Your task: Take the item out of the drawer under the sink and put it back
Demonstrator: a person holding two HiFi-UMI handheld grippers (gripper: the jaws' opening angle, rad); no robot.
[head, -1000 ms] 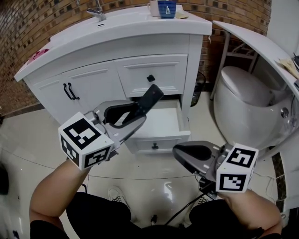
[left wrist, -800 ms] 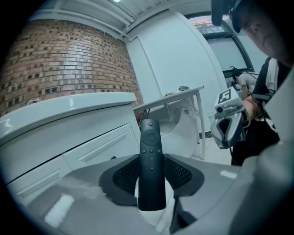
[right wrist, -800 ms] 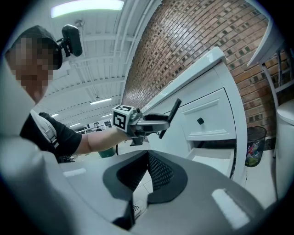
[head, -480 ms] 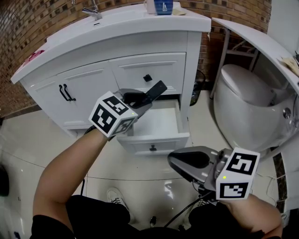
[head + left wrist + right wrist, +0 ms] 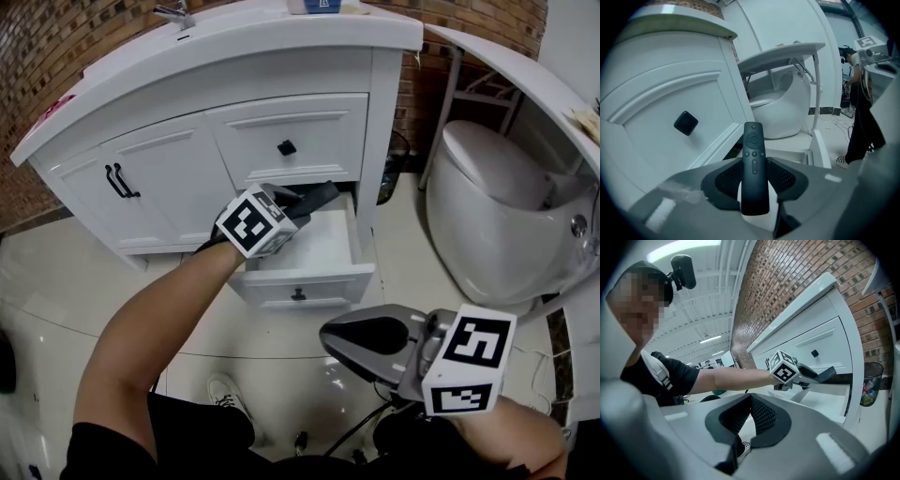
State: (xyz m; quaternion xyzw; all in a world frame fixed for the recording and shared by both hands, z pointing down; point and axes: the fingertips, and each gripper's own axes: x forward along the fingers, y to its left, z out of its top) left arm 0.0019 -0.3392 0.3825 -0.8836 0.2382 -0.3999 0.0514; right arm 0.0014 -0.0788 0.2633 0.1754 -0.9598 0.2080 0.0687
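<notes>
Black remote (image 5: pixel 754 173) clamped by its lower half in the left hand-held gripper (image 5: pixel 302 202), jaws partly apart and pressing on its sides, at the mouth of the open drawer (image 5: pixel 362 246) under the sink, tip toward 2 o'clock in the head view. Lower it gently, bring it flat over the bare drawer bottom, and release only once it rests there. Leave the right hand-held gripper (image 5: pixel 330 337), jaws together and empty at 5 o'clock of the drawer, clear of the path.
</notes>
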